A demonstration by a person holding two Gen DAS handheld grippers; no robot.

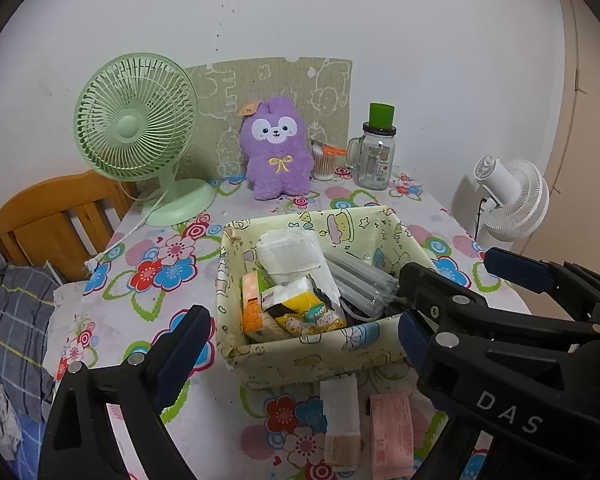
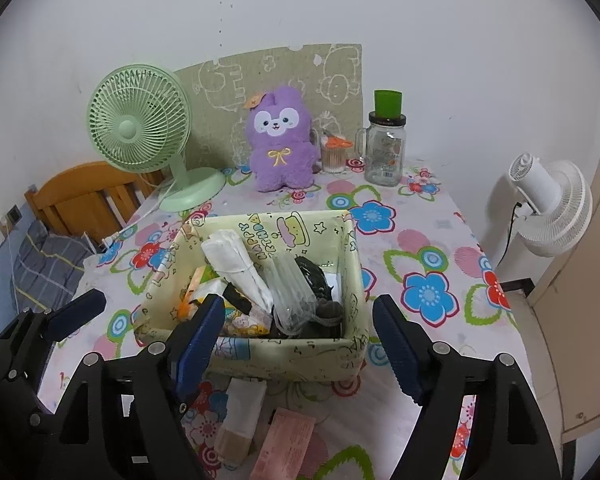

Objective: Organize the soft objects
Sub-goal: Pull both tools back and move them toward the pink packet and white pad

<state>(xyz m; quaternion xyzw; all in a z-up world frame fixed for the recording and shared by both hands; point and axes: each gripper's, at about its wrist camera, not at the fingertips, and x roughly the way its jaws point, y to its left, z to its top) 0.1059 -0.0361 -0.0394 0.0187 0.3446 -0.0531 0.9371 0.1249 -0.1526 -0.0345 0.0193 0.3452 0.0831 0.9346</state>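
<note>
A pale yellow cartoon-print box stands mid-table, filled with white tissue packs, a yellow snack packet, clear plastic sleeves and a dark item. In front of it lie a white pack and a pink pack. A purple plush bunny sits at the back. My left gripper is open and empty before the box. My right gripper is open and empty, beside the left; it shows in the left wrist view.
A green desk fan stands back left, its cord trailing off the edge. A glass jar with a green cap and a cotton-swab cup stand back right. A white fan is off the right edge, a wooden chair off the left.
</note>
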